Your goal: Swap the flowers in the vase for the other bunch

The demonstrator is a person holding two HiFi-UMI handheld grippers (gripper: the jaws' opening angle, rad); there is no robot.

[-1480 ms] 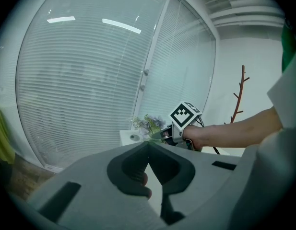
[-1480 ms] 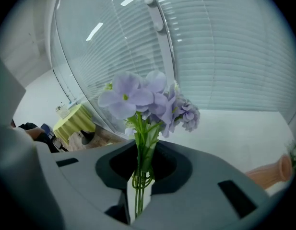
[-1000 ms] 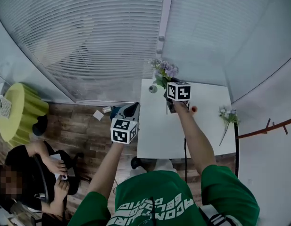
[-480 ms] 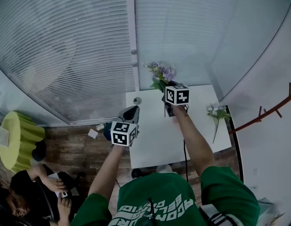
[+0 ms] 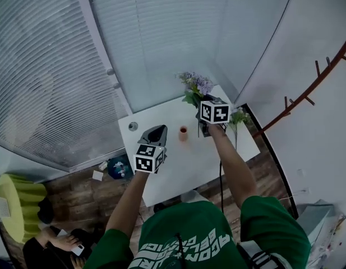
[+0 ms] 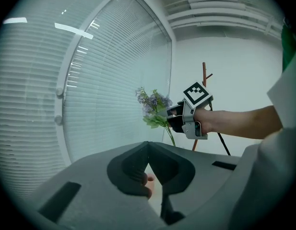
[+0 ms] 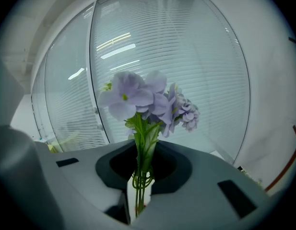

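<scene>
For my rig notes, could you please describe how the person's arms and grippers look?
The left gripper and right gripper have pale grey bodies, darker inside the jaws, and each carries a cube with black-and-white square markers. The person wears a green T-shirt with white lettering; its short sleeves leave the forearms bare.
</scene>
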